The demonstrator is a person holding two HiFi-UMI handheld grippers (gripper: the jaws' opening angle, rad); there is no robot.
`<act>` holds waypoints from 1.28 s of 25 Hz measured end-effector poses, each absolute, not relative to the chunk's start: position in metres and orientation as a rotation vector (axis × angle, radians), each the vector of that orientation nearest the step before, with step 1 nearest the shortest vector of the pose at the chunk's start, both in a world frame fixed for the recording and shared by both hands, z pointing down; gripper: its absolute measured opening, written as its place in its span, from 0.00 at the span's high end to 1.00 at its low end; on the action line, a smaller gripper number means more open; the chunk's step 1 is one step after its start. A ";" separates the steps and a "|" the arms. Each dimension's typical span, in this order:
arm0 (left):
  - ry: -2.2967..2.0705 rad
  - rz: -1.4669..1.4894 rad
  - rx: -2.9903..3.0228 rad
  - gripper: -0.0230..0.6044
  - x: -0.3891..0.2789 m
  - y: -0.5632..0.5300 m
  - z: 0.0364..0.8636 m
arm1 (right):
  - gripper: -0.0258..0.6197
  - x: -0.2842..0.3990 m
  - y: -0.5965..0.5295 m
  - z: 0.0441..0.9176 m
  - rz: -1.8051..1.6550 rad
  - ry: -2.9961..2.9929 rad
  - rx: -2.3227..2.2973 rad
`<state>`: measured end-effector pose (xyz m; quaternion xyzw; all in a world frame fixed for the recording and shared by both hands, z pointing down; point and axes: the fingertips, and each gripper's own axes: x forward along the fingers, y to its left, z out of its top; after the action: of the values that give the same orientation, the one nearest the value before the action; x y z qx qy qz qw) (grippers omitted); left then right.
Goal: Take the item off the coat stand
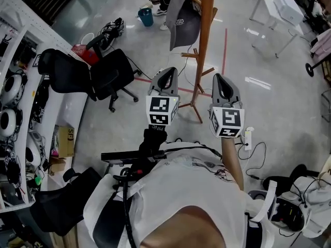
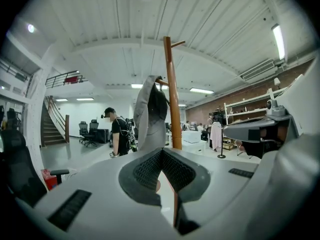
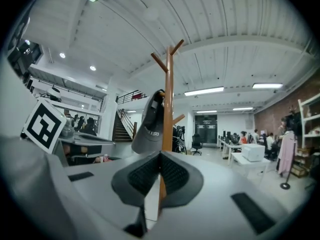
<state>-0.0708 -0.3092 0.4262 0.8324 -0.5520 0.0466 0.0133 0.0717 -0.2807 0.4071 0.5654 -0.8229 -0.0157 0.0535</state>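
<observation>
A grey cap (image 1: 182,17) hangs on a peg of the wooden coat stand (image 1: 206,30), whose feet rest on the floor ahead of me. Both grippers are held side by side short of the stand and clear of the cap. The left gripper (image 1: 165,76) is shut with nothing in it, and so is the right gripper (image 1: 223,81). In the left gripper view, the closed left gripper (image 2: 161,152) points at the cap (image 2: 147,115) and pole (image 2: 172,94). In the right gripper view, the shut right gripper (image 3: 160,155) sits below the cap (image 3: 149,125) beside the pole (image 3: 168,99).
A black office chair (image 1: 111,74) stands left of the stand. Shelving with gear (image 1: 18,94) runs along the left. A white desk (image 1: 279,8) is at the far right, a teal bucket (image 1: 146,16) behind the stand, a power strip (image 1: 248,137) on the floor. A person (image 2: 119,132) stands beyond.
</observation>
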 end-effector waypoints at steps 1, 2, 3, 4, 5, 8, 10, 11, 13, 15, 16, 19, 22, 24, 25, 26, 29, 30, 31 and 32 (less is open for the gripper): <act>-1.734 0.147 2.597 0.96 -0.072 -0.313 0.422 | 0.95 0.071 -0.283 0.405 -0.056 -2.508 1.713; -1.751 0.150 2.600 0.96 -0.074 -0.318 0.418 | 0.95 0.070 -0.285 0.405 -0.060 -2.514 1.707; -1.769 0.154 2.601 0.96 -0.077 -0.322 0.415 | 0.95 0.070 -0.287 0.405 -0.061 -2.519 1.702; -1.787 0.156 2.601 0.96 -0.079 -0.326 0.412 | 0.95 0.069 -0.289 0.406 -0.059 -2.523 1.697; -1.805 0.156 2.600 0.96 -0.082 -0.330 0.408 | 0.95 0.069 -0.291 0.407 -0.057 -2.526 1.692; -1.855 0.138 2.597 0.96 -0.089 -0.337 0.397 | 0.95 0.069 -0.291 0.410 -0.049 -2.529 1.681; -1.885 0.125 2.598 0.95 -0.092 -0.341 0.389 | 0.95 0.071 -0.290 0.411 -0.041 -2.526 1.681; -1.896 0.122 2.598 0.95 -0.093 -0.344 0.386 | 0.95 0.073 -0.290 0.412 -0.035 -2.524 1.683; -1.909 0.124 2.599 0.87 -0.092 -0.351 0.383 | 0.95 0.077 -0.293 0.415 -0.025 -2.519 1.688; -1.914 0.131 2.604 0.82 -0.090 -0.358 0.382 | 0.95 0.081 -0.295 0.418 -0.014 -2.516 1.694; -1.914 0.136 2.608 0.80 -0.089 -0.361 0.382 | 0.95 0.083 -0.296 0.419 -0.009 -2.513 1.699; -1.922 0.180 2.614 0.68 -0.086 -0.373 0.385 | 0.95 0.091 -0.298 0.423 0.004 -2.498 1.717; -1.944 0.262 2.608 0.60 -0.084 -0.386 0.393 | 0.95 0.101 -0.298 0.423 0.015 -2.480 1.742; -1.945 0.318 2.594 0.58 -0.081 -0.394 0.402 | 0.95 0.109 -0.298 0.425 0.023 -2.465 1.763; -1.944 0.347 2.587 0.58 -0.080 -0.398 0.407 | 0.95 0.113 -0.299 0.427 0.028 -2.457 1.774; -1.947 0.373 2.579 0.58 -0.079 -0.402 0.412 | 0.95 0.116 -0.299 0.429 0.035 -2.449 1.785; -1.989 0.403 2.551 0.59 -0.079 -0.415 0.421 | 0.95 0.127 -0.301 0.436 0.055 -2.424 1.809; -2.000 0.397 2.546 0.59 -0.079 -0.418 0.422 | 0.95 0.130 -0.301 0.437 0.060 -2.416 1.817; -2.006 0.395 2.542 0.59 -0.078 -0.421 0.422 | 0.95 0.133 -0.300 0.438 0.064 -2.409 1.825; -2.009 0.401 2.540 0.59 -0.077 -0.423 0.422 | 0.95 0.137 -0.300 0.438 0.068 -2.402 1.833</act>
<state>-0.0768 -0.4232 0.4224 0.7769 -0.6145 0.1227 -0.0608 0.1368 -0.3001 0.4380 0.6053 -0.7934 0.0226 0.0596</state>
